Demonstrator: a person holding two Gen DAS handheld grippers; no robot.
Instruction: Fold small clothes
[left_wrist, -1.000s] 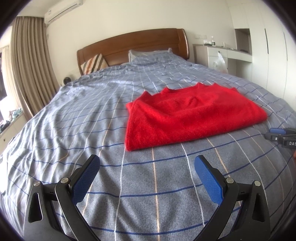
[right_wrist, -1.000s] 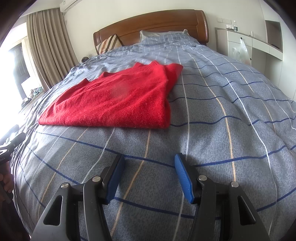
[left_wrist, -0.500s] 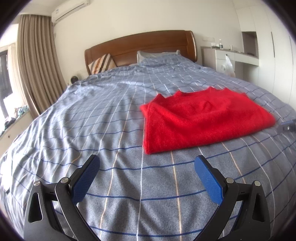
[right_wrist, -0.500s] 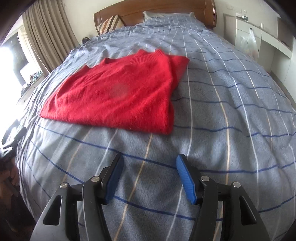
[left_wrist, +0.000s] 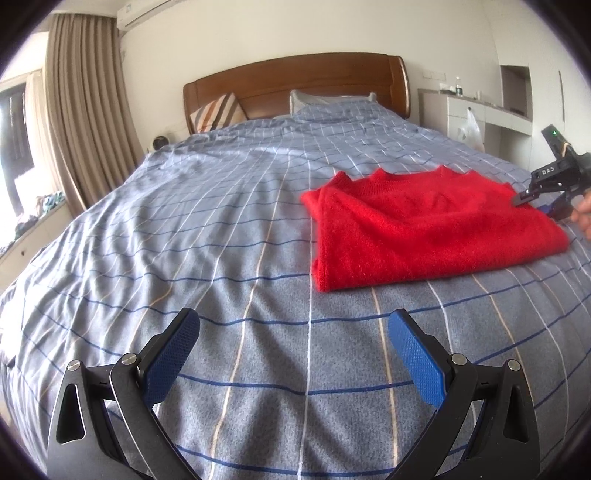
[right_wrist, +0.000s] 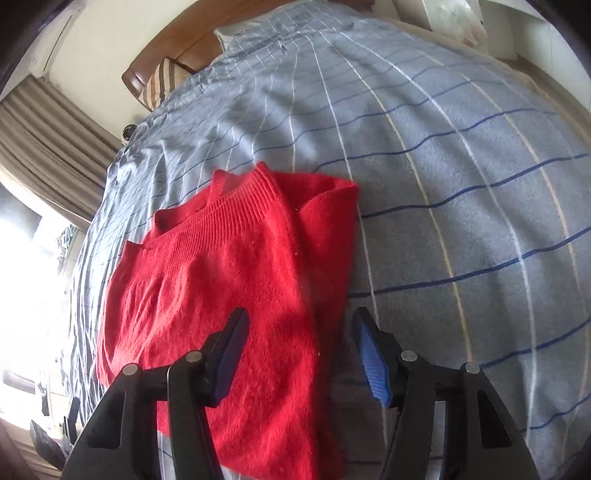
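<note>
Red sweater (left_wrist: 424, 225) lies folded on the checked bed (left_wrist: 221, 229). Right hand-held gripper (right_wrist: 299, 354) hovers spread over its edge; left hand-held gripper (left_wrist: 293, 354) gapes, holding nothing.

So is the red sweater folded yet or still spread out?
Folded. The red sweater lies as a compact rectangle on the bed, sleeves not sticking out, a doubled layer along its edge.
</note>
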